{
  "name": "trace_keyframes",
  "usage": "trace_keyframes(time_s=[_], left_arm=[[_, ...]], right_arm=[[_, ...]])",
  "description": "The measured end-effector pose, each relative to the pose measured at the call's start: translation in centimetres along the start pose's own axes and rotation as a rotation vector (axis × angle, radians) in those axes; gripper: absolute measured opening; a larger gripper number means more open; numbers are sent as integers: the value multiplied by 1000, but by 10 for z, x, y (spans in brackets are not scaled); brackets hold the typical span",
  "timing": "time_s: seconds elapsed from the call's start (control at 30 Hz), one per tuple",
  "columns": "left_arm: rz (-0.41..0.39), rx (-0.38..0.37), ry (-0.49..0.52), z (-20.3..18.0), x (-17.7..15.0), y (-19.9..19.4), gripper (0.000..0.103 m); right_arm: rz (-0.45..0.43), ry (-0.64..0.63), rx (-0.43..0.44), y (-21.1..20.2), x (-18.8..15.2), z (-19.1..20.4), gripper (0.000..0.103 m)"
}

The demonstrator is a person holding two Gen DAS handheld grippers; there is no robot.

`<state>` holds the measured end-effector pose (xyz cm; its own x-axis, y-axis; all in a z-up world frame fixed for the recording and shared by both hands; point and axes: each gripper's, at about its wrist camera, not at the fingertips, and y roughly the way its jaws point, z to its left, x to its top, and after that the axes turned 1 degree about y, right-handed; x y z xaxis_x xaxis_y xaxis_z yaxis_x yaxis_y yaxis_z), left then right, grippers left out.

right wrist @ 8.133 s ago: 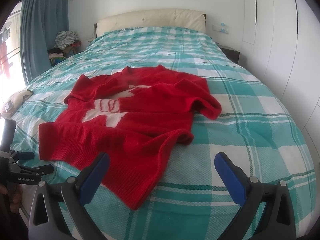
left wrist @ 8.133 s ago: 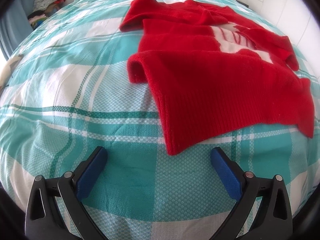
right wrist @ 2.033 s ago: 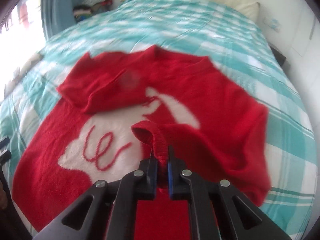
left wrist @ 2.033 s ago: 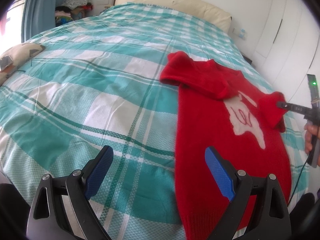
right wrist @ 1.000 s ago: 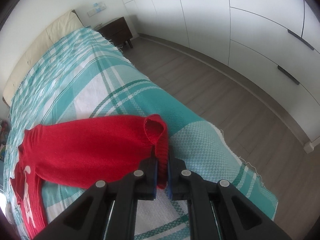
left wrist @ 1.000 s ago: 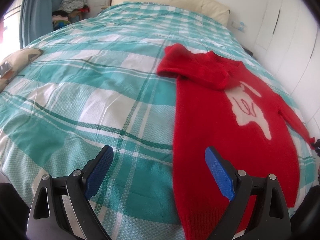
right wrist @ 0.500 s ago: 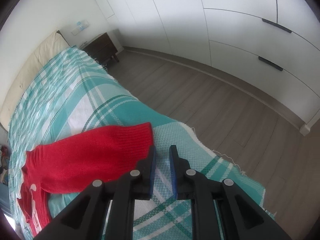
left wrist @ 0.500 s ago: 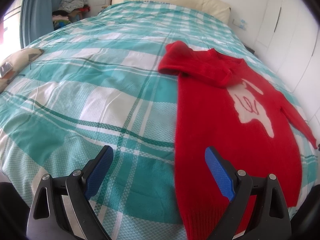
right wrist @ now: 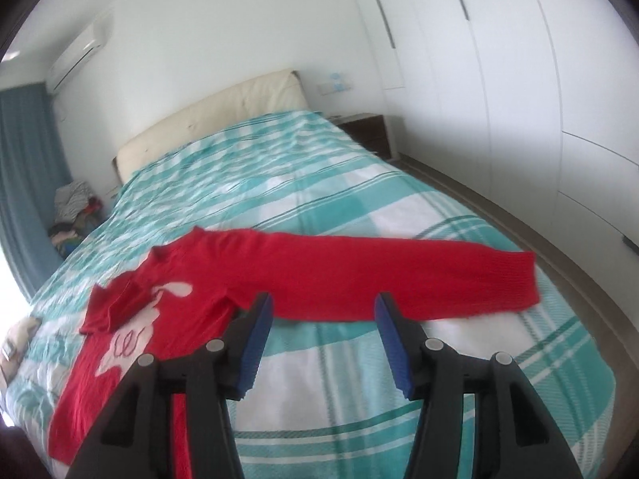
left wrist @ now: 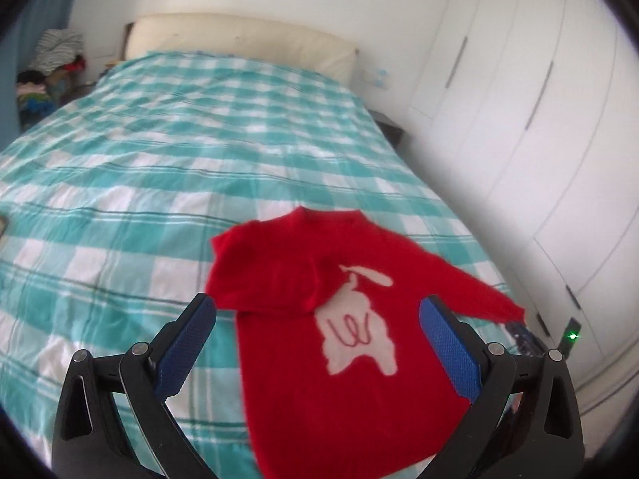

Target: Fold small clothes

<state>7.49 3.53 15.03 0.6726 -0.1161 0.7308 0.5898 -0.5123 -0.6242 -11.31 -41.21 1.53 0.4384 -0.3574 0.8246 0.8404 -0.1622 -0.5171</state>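
A red sweater (left wrist: 339, 391) with a white figure on its chest lies face up on the teal checked bed. Its left sleeve (left wrist: 263, 279) is folded over the chest. Its right sleeve (right wrist: 399, 279) is stretched straight out toward the bed's right edge. My left gripper (left wrist: 315, 343) is open and empty, hovering above the sweater's body. My right gripper (right wrist: 323, 339) is open and empty, just short of the stretched sleeve. The sweater body also shows in the right wrist view (right wrist: 131, 355).
The bed (left wrist: 159, 159) has a cream headboard (left wrist: 239, 40). White wardrobes (left wrist: 539, 139) line the right wall, with wood floor (right wrist: 559, 215) beside the bed. A clothes pile (left wrist: 52, 64) sits at the far left. A nightstand (right wrist: 367, 127) stands by the headboard.
My right gripper has let go of the sleeve cuff, opened wide and swung back to face the bed. The sleeve now lies stretched flat. My left gripper has moved right, over the sweater.
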Motion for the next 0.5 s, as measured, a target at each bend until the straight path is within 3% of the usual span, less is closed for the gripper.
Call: trace_keyframes(time_s=[0.1,0.3,0.4,0.5], left_arm=[[65,-25,52,-16,25,62,102],[273,60,157,-33,26,198,101],[341,147,176,-31,19,243,100],[376,176,146,-23,16,267,100]], right_arm=[[45,-67,53,8,-6,16,53],[77,-31,72,9,-13,8,54],[80,-4,73,10,-12,3,55],[85,-9,78,11,-13,6,59]])
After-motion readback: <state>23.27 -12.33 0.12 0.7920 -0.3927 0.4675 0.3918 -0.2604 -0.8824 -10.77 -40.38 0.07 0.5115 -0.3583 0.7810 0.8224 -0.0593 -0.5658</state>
